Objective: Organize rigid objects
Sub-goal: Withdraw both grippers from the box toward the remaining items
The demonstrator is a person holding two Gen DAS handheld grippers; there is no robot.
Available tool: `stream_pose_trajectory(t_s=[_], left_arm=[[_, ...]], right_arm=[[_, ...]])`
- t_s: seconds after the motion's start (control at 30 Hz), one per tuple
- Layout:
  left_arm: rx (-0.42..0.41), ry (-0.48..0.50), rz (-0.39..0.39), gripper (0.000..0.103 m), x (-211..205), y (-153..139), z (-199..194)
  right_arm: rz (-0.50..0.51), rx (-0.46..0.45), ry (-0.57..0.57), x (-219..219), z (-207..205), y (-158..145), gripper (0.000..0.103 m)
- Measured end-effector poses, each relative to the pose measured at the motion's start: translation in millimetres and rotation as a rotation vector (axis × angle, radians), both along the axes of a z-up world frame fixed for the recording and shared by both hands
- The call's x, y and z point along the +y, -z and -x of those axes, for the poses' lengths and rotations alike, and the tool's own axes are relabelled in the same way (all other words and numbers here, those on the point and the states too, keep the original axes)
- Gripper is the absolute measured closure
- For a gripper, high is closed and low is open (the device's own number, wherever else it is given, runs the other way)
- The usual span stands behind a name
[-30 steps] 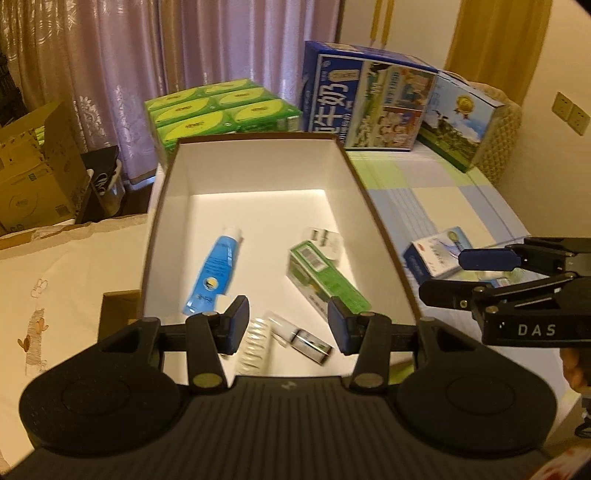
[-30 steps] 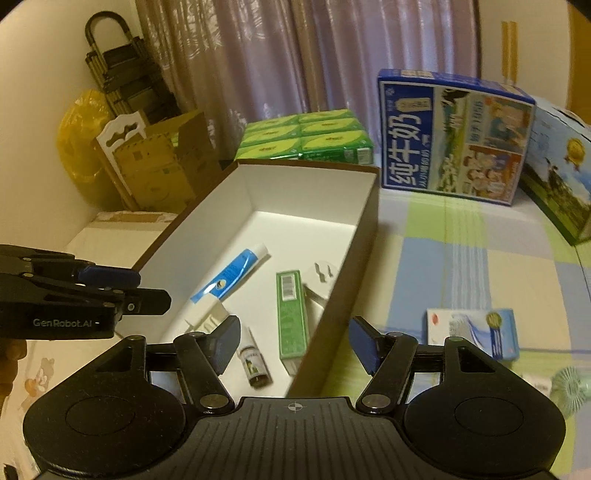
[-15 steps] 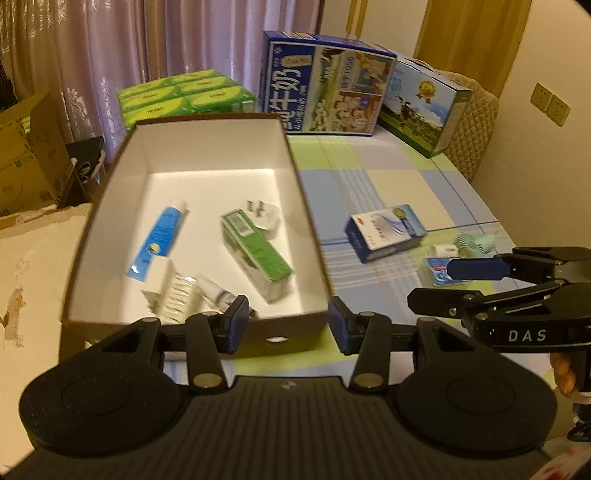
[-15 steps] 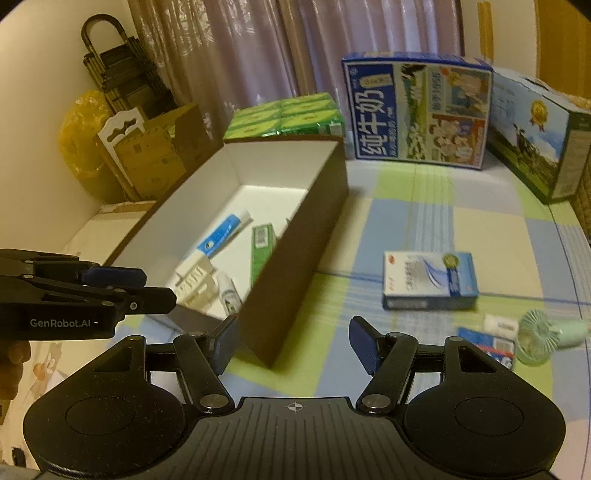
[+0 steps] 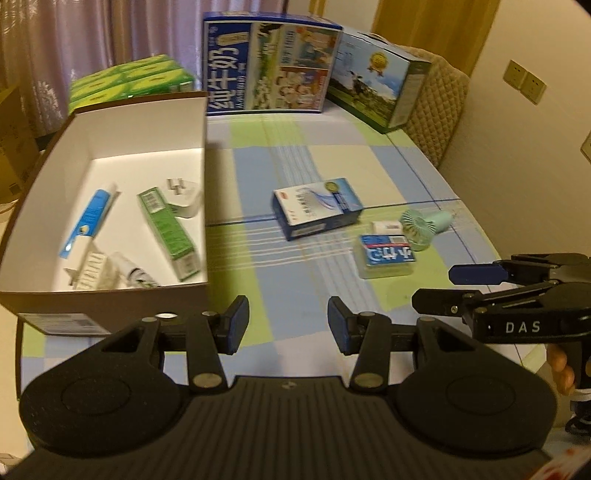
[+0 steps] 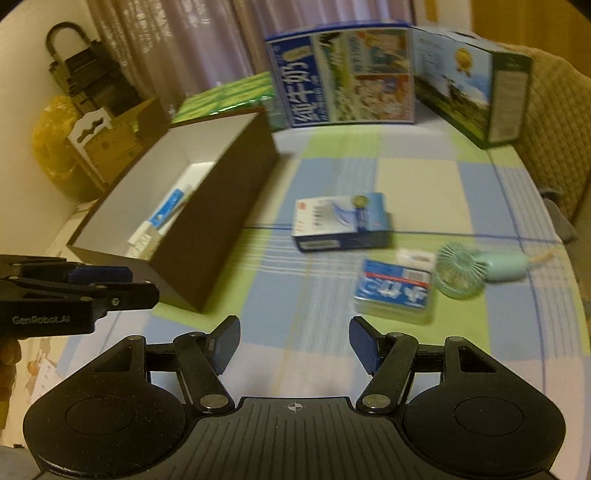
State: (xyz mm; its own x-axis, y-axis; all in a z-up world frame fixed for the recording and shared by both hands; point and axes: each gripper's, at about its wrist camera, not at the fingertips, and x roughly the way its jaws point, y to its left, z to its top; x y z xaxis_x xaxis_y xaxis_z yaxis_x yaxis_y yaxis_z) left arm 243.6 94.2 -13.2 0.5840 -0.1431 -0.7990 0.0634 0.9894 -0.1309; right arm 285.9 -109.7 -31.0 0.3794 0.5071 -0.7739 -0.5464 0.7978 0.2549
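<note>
Jaws empty, blue box (image 6: 341, 222) well ahead

I'm working in a home, looks like a bedroom or living room. I'm leaning over a surface covered with a checked cloth (image 5: 332, 155) in blue, green and cream. Sheer curtains (image 6: 207, 48) are hanging behind it, yellow drapes (image 5: 424, 26) at the far corner. Milk cartons (image 5: 269, 66) and green packs (image 5: 129, 81) are sitting at the back. Cardboard boxes (image 6: 110, 144), a folded trolley (image 6: 81, 74) and a yellow bag (image 6: 48, 140) are standing by the wall. Wall switches (image 5: 524, 81) are showing near a quilted chair back (image 5: 436, 107).
</note>
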Motion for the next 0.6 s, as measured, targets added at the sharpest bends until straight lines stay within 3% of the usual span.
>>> stream_pose_trajectory(t_s=[0.6], left_arm=[[0.048, 0.041, -0.020, 0.061, -58, 34, -36]], right_arm=[[0.006, 0.040, 0.088, -61, -38, 24, 0.041]])
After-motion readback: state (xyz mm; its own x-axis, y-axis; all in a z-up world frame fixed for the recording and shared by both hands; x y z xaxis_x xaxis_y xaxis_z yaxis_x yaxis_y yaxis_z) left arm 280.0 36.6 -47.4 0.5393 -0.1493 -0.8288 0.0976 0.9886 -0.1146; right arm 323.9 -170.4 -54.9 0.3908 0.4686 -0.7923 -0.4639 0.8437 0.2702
